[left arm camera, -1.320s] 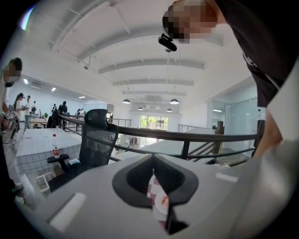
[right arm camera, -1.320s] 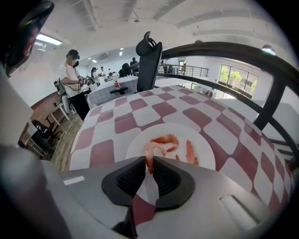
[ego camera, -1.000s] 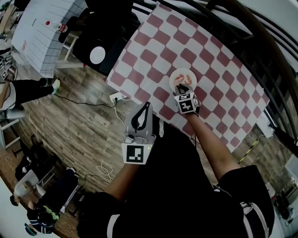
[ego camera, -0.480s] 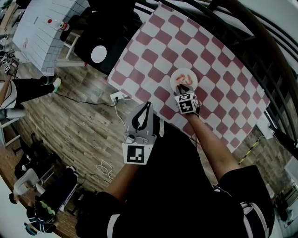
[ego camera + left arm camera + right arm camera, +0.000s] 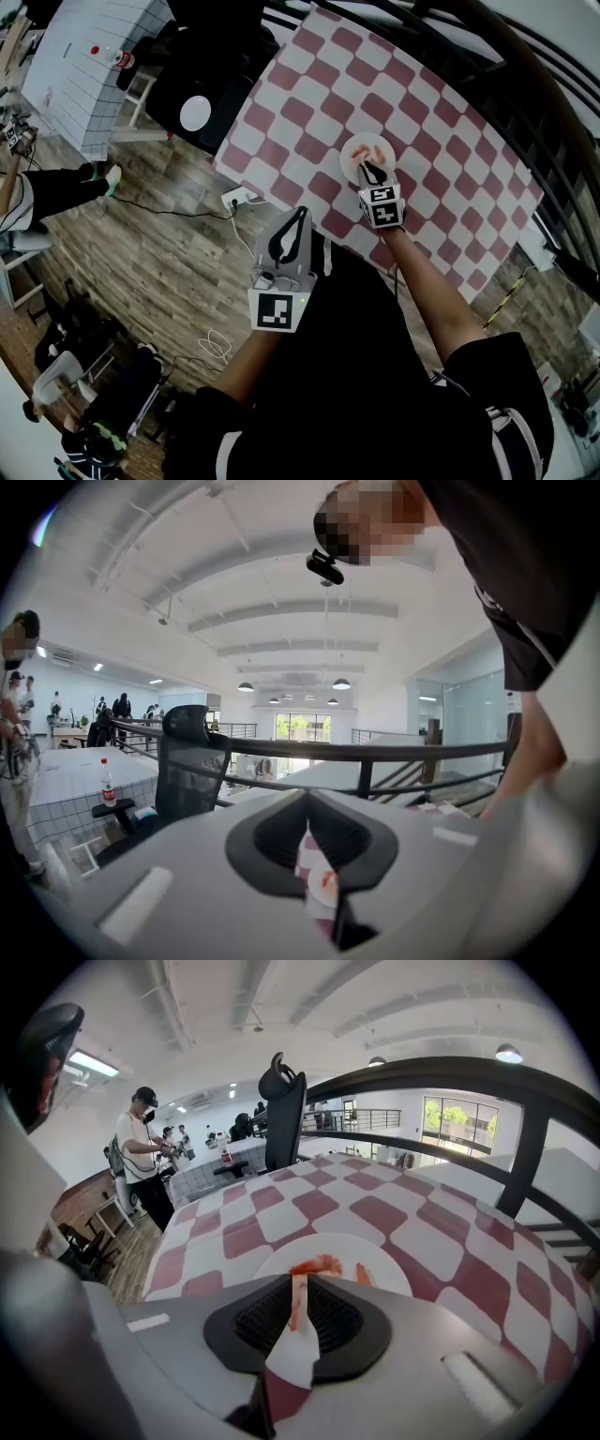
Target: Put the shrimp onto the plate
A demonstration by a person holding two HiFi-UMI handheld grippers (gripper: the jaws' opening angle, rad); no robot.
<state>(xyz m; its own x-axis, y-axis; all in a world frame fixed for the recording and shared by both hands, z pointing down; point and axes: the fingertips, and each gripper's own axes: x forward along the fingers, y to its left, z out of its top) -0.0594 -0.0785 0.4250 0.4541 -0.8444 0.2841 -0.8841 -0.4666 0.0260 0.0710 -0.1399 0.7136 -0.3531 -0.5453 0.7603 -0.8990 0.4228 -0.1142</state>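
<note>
**Shrimp position and gripper state**

Shrimp [image 5: 314, 1265] is red-orange and lies on the white plate [image 5: 389, 1274], with a second, smaller orange piece just to its right. The plate sits on the red-and-white checked tablecloth [image 5: 422, 103].

Right gripper [image 5: 302, 1279]: its tips are over the near side of the plate. The jaws are drawn almost together, leaving a thin slit. A red-orange strip runs down inside that slit from the shrimp at the tips. Whether the strip is pinched or only seen through the slit cannot be told.

Left gripper [image 5: 307, 808]: the jaws are likewise nearly together, with nothing between them.

View differences:
- The head view shows the shrimp [image 5: 360, 150] only as an orange patch on the plate [image 5: 349, 161], beyond the right gripper [image 5: 366, 167]. It also shows the left gripper [image 5: 299, 214] held off the table, well apart from the plate.
- The right gripper view alone separates the two pieces.
- The left gripper view shows the plate [image 5: 315, 889] only through its slit, with an orange speck on it.
</note>
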